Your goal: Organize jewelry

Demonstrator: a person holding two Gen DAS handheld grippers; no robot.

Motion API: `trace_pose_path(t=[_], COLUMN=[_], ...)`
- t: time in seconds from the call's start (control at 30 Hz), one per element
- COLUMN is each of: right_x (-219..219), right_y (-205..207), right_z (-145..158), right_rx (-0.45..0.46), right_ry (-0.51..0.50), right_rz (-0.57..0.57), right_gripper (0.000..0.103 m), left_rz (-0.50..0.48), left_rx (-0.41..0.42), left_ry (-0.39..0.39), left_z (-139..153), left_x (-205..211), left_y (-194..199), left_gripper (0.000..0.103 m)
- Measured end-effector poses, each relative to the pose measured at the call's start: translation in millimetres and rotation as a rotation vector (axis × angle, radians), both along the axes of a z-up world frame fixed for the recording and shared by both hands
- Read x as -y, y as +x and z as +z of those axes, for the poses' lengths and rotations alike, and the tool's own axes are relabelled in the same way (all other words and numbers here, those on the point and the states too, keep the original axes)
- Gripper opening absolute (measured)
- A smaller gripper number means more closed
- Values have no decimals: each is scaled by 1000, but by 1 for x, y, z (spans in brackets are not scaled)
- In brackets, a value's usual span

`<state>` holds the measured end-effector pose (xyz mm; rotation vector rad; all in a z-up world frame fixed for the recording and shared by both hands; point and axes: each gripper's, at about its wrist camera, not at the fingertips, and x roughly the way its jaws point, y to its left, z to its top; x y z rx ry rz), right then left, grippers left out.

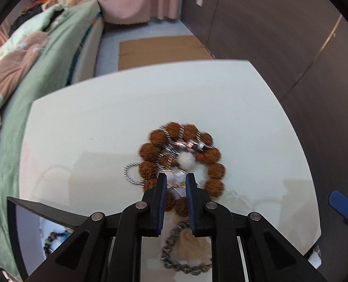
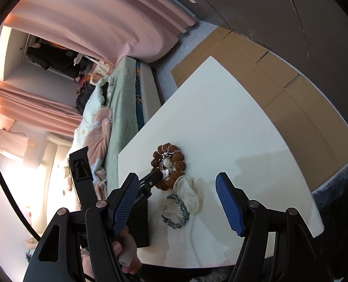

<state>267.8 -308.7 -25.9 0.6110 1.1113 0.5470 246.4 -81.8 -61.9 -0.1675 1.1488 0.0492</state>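
A ring of big brown beads (image 1: pixel 157 137) lies on the white table (image 1: pixel 103 117), tangled with a silver chain (image 1: pixel 129 171) and a white bead (image 1: pixel 185 158). My left gripper (image 1: pixel 176 178) points steeply down into this ring, shut on a white pearly piece with a fine gold chain. The right wrist view shows the left gripper (image 2: pixel 161 173) at the brown beads (image 2: pixel 178 164). My right gripper (image 2: pixel 177 202) hangs open above a dark grey bead bracelet (image 2: pixel 176 223) and a translucent pouch (image 2: pixel 188 192), holding nothing. The grey bracelet (image 1: pixel 171 246) lies just behind the left fingers.
A black box (image 1: pixel 44 209) with bead jewelry inside stands at the table's near left corner. A bed with green bedding (image 1: pixel 44 58) runs along the left side. Flat cardboard (image 2: pixel 291 89) lies on the floor beyond the table. A hand (image 2: pixel 127 253) grips the left tool.
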Motion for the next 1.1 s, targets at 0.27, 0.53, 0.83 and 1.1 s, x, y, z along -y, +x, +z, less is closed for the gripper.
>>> trace_pose_path(t=[0.27, 0.53, 0.83, 1.1], right_x=[-3, -11, -14, -6], right_y=[5, 5, 4, 2], right_z=[-4, -4, -5, -5], right_rx=[-19, -12, -16, -19], right_ry=[-18, -28, -39, -38], right_rz=[-8, 9, 10, -13], right_gripper=[68, 68, 68, 68], left_rz=[-26, -35, -92, -77], left_rx=[12, 234, 103, -6], left_ry=[-77, -120, -151, -140], left_z=[7, 97, 80, 47], left_x=[-5, -21, -10, -2], left_y=[-5, -31, -25, -17], left_gripper=[0, 0, 0, 45])
